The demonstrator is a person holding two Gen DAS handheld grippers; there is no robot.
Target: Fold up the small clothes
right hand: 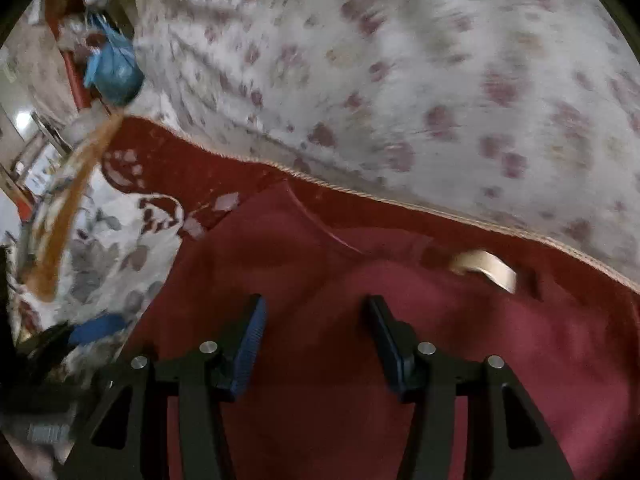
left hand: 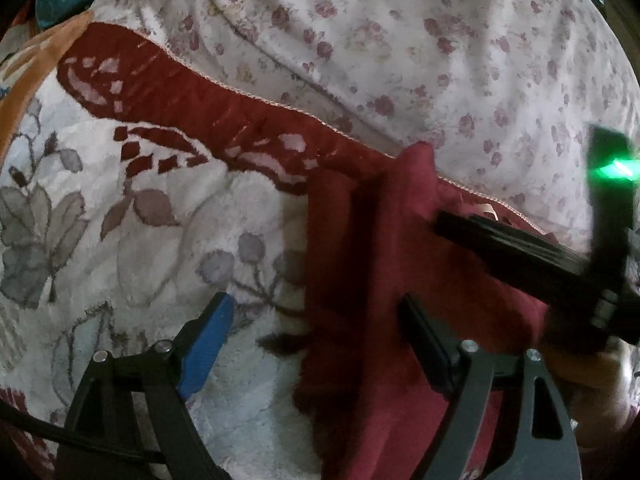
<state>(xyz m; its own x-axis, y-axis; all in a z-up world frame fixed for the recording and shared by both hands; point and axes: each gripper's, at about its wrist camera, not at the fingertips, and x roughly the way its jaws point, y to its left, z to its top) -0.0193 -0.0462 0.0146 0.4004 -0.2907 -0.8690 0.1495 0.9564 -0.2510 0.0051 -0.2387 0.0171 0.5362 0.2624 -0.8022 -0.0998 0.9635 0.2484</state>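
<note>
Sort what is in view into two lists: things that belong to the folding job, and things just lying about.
For the job:
- dark red garment, with its pale neck label
- left gripper, open
- right gripper, open

Just lying about:
- patterned rug
- floral sheet
- blue bag

We are in a home: a floral carpet (left hand: 120, 208) with a red border covers the floor, a flowered bedsheet (left hand: 400, 40) drapes just beyond it, blue bag (right hand: 114, 70) at its corner.
</note>
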